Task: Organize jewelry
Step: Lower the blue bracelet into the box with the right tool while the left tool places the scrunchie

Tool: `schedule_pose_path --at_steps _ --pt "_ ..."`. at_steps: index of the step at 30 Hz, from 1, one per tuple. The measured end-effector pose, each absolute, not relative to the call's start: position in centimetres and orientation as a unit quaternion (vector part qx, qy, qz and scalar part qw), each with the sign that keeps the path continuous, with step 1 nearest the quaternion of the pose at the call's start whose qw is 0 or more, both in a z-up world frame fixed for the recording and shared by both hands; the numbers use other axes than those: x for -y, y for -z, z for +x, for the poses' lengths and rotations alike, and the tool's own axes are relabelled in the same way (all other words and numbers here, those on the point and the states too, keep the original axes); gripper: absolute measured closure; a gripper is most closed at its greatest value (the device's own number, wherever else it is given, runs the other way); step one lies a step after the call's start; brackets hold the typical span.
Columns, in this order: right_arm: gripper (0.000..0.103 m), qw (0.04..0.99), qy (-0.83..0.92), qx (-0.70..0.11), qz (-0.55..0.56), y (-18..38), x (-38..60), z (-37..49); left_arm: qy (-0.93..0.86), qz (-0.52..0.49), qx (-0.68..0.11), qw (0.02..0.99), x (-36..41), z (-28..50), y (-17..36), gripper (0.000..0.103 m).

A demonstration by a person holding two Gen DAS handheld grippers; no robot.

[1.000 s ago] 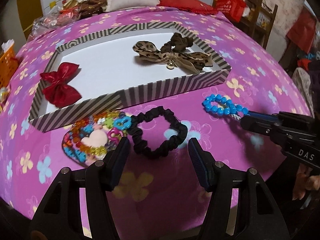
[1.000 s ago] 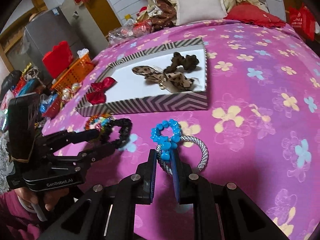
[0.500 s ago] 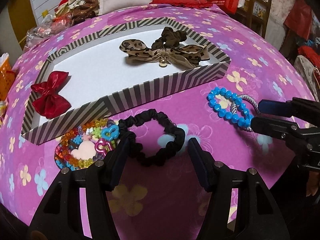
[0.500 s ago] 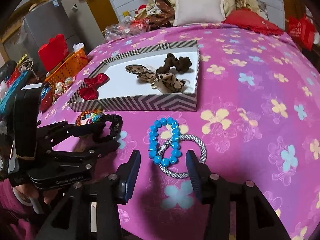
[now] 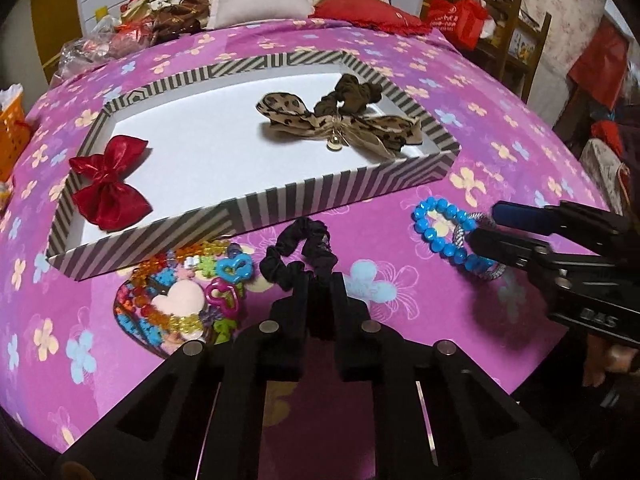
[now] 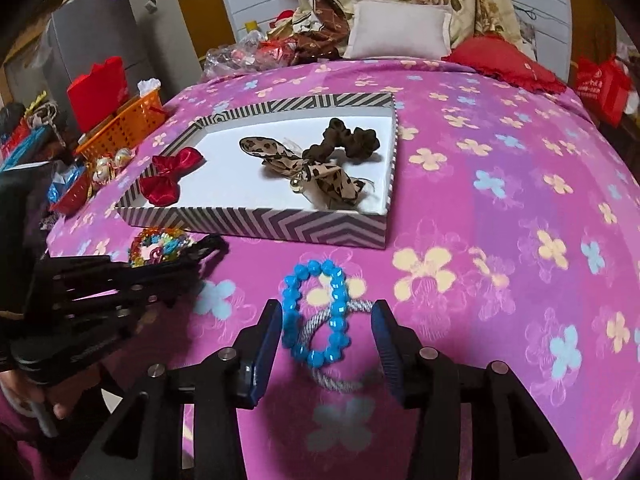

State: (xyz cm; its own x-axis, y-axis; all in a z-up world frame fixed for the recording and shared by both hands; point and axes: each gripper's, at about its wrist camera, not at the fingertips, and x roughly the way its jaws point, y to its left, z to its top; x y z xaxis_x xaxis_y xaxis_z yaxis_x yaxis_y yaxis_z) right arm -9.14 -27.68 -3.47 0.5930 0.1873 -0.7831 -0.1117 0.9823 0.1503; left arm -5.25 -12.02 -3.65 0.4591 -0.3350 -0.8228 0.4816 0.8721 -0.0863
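The left gripper (image 5: 320,280) is pinching the black scrunchie (image 5: 298,254) on the bench (image 5: 520,128), just before the tray (image 5: 280,204). The right gripper (image 6: 326,330), fingers apart and closing, is straddling the blue bracelet (image 6: 316,312) and grey ring (image 6: 340,376).

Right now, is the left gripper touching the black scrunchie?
Touching. In the left wrist view the left gripper has its jaws shut on the near edge of the black scrunchie, bunching the fabric between them.

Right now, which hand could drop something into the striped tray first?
Probably the left. Its hand-held gripper is shut on the black scrunchie, just before the tray. The right hand-held gripper is closing around the blue bracelet, not gripping it.
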Motion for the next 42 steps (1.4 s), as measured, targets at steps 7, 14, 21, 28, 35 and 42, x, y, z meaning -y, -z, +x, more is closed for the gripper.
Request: schedule_pose_path --at_steps 7,14,21,28,35,42 --pt "0.076 0.88 -0.077 -0.469 -0.015 4.4 26.6 -6.8 0.241 0.058 -0.475 0.844 11.4 -5.0 3.8 0.094" --pt "0.095 0.874 -0.078 -0.476 -0.065 5.0 25.7 -6.2 0.24 0.047 -0.48 0.842 11.1 -4.6 3.9 0.094" --pt "0.095 0.881 -0.083 -0.46 -0.074 3.8 25.4 -7.2 0.238 0.036 -0.478 0.845 10.4 -4.6 3.3 0.094" --pt "0.095 0.894 -0.089 -0.433 -0.065 0.7 24.9 -8.3 0.247 0.024 -0.464 0.85 9.8 -5.2 1.4 0.094" --pt "0.095 0.905 -0.096 -0.408 -0.073 -2.0 23.7 -9.1 0.254 0.01 -0.451 0.856 8.8 -5.6 -0.6 0.094" --pt "0.095 0.91 -0.105 -0.394 -0.07 -3.6 23.0 -9.1 0.247 0.006 -0.435 0.866 7.5 -5.5 -2.2 0.094"
